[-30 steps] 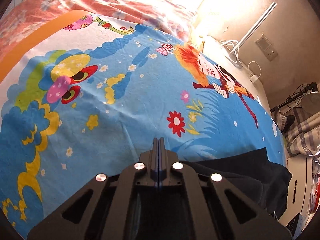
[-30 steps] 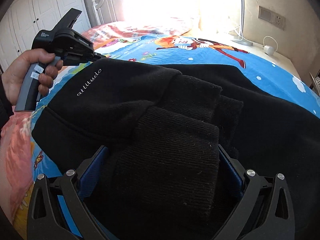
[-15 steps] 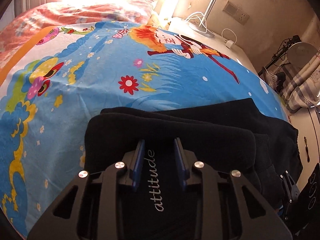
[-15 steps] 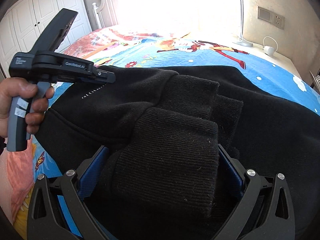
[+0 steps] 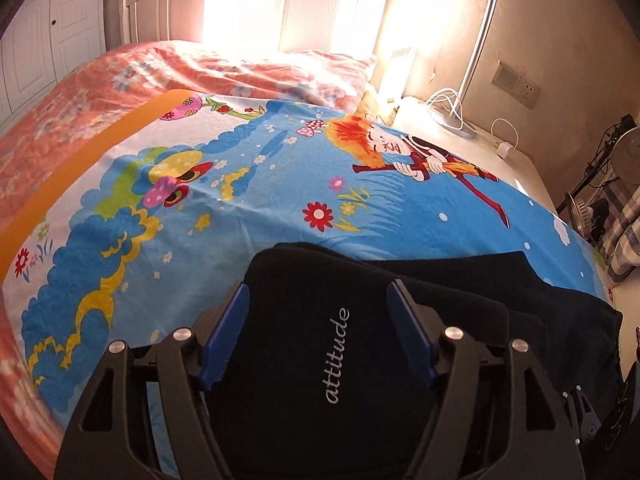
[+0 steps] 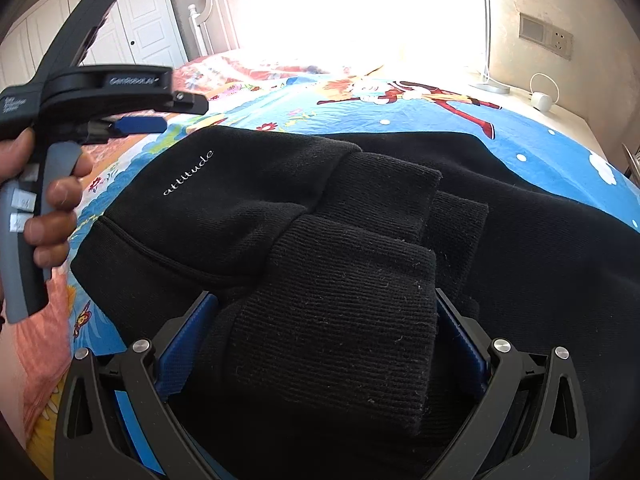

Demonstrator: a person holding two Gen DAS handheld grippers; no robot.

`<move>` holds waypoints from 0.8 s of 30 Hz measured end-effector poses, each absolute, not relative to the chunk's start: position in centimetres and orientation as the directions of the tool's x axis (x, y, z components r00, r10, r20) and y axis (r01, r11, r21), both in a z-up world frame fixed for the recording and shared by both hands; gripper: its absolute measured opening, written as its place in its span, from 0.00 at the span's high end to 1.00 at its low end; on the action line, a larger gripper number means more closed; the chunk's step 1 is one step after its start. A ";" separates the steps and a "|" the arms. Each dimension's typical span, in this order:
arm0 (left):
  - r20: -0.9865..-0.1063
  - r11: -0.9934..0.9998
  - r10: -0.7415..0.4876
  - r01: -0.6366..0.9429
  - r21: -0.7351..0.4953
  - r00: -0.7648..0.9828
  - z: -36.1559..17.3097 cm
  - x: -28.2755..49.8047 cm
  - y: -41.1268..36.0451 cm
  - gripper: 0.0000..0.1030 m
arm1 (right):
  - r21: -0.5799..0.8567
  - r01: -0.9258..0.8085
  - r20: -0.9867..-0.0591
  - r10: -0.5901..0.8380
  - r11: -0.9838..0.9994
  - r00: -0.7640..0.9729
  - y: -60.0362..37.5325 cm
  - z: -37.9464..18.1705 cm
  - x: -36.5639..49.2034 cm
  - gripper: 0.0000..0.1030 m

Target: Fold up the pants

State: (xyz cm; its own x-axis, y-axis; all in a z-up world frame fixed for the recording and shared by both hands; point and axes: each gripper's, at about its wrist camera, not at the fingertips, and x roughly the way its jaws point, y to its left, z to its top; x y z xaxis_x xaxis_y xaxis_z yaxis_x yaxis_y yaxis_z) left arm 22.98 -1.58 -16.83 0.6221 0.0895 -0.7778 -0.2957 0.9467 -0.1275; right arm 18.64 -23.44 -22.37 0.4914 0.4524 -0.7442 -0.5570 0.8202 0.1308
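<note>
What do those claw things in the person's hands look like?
Each claw is black plastic with two arms dotted with silver bolts, tipped with blue pads. The left claw, seen from the right one, has a grey handle with small white labels and white lettering on its black body.

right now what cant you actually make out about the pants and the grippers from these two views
- Right gripper: in the right wrist view the ribbed cuff covers the pads, so whether they press on it is unclear.
- Black pants: the near end is cut off by both bottom edges.
- Left gripper: jaws opening above the fabric; its fingertips are motion-blurred in the right wrist view.
- Headboard area: washed out by glare.
</note>
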 end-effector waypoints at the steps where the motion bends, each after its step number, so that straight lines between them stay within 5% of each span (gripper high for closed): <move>1: -0.788 0.945 0.122 -0.312 -0.093 0.603 -17.3 22.1 -2.0 0.16 | 0.125 -0.556 -0.747 0.446 0.822 0.492 -23.3 -22.3 18.6 0.04; 4: -0.816 0.945 0.188 -0.328 -0.001 0.546 -19.3 20.0 -3.2 0.02 | 0.111 -0.546 -0.763 0.423 0.831 0.489 -23.0 -22.2 18.7 0.04; 6: -0.834 0.955 0.182 -0.296 0.023 0.521 -21.2 19.1 -3.7 0.02 | 0.115 -0.542 -0.769 0.420 0.832 0.482 -22.9 -22.1 18.8 0.04; 11: -0.790 0.906 0.034 -0.354 -0.234 0.612 -22.9 16.6 -0.3 0.01 | 0.169 -0.526 -0.790 0.434 0.834 0.434 -23.5 -20.4 19.4 0.05; 14: -0.758 0.915 0.054 -0.336 -0.223 0.650 -22.8 16.0 -0.8 0.02 | 0.137 -0.582 -0.748 0.469 0.802 0.470 -22.4 -17.8 19.6 0.05; 24: -0.661 0.836 -0.049 -0.332 -0.438 0.749 -21.4 10.9 2.1 0.52 | -0.059 -0.614 -0.851 0.282 0.787 0.444 -18.6 -22.0 26.3 0.06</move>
State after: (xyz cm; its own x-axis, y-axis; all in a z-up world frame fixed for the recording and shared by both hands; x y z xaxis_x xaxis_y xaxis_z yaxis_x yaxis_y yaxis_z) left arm 10.95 2.14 -21.43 0.7486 -0.0492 -0.6612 -0.3318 0.8356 -0.4379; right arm 26.26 -18.55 -21.96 0.4436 0.2820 -0.8507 -0.6139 0.7872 -0.0592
